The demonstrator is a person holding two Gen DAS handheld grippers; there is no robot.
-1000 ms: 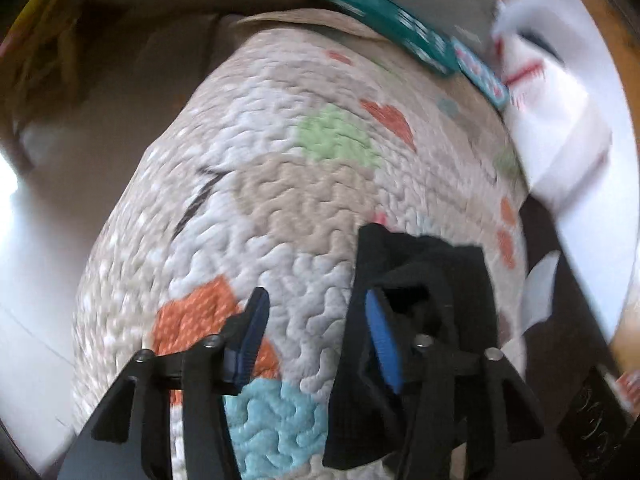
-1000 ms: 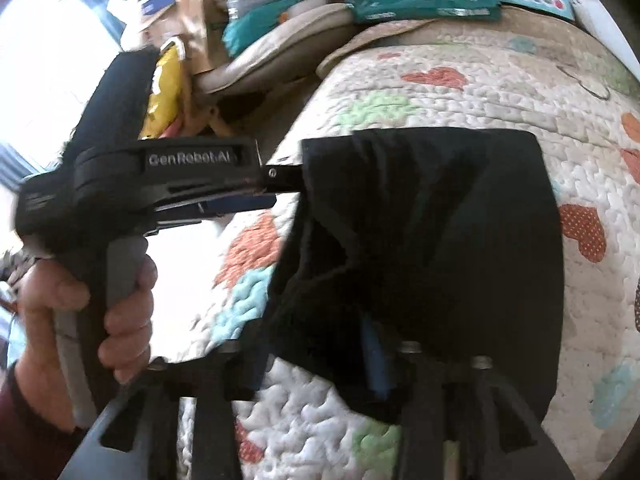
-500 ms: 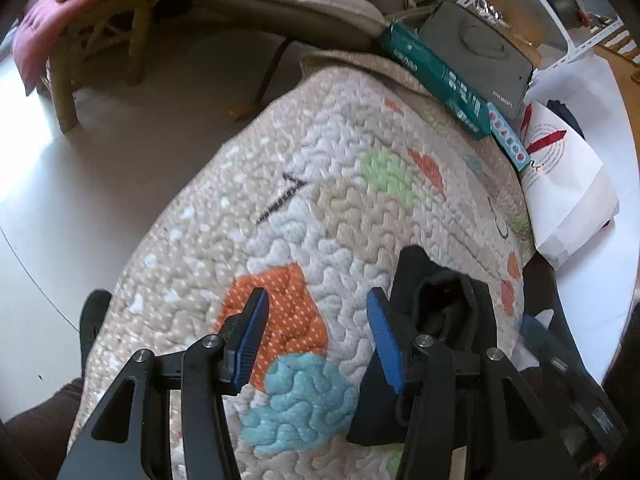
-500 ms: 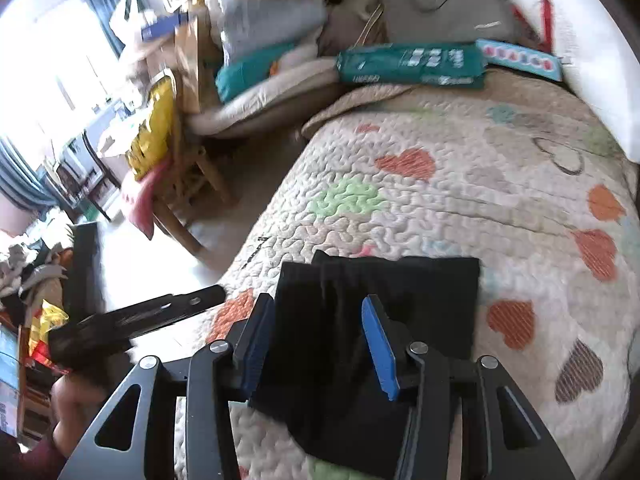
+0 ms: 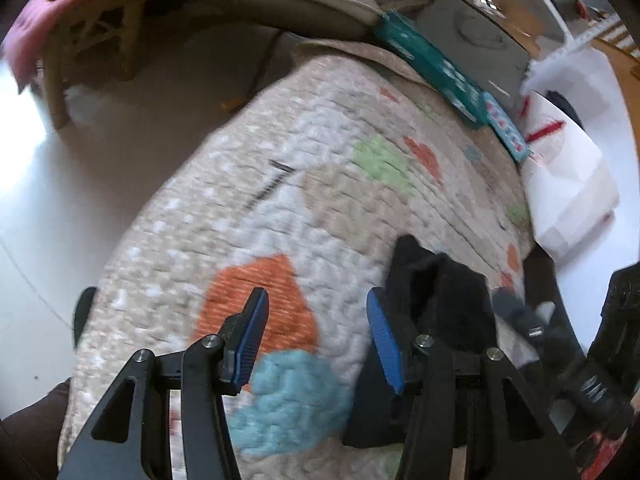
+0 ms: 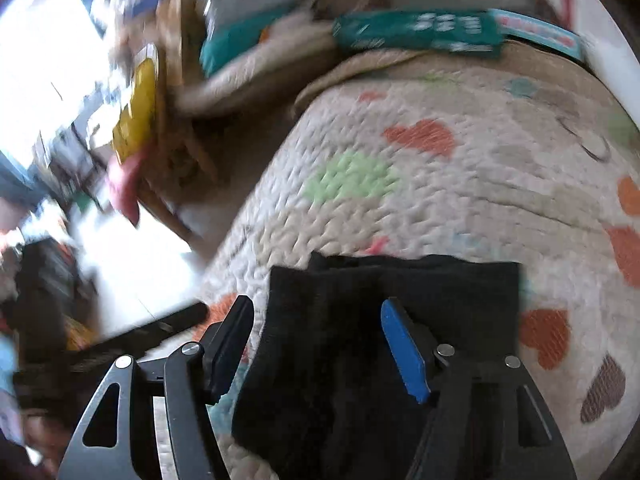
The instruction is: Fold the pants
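Note:
The black pants (image 6: 380, 344) lie folded into a compact rectangle on the quilted heart-pattern bed cover (image 6: 460, 184). My right gripper (image 6: 316, 344) is open and empty, hovering over the near part of the pants. In the left wrist view the pants (image 5: 440, 308) lie behind my right finger. My left gripper (image 5: 316, 336) is open and empty above the quilt (image 5: 312, 184), just left of the pants. The left gripper's body (image 6: 120, 344) shows blurred in the right wrist view, and the right gripper's body (image 5: 600, 360) shows at the left wrist view's right edge.
A teal box (image 5: 432, 68) and a grey bag (image 5: 476, 36) sit at the bed's far end. A white paper bag (image 5: 568, 184) stands at the right. A wooden chair (image 5: 88, 28) with cushions stands on the floor to the left. The bed edge drops to the pale floor (image 5: 60, 184).
Both grippers let go of the pants a second ago and pulled back. The pants now lie flat and folded on the quilt; both views are blurred by motion.

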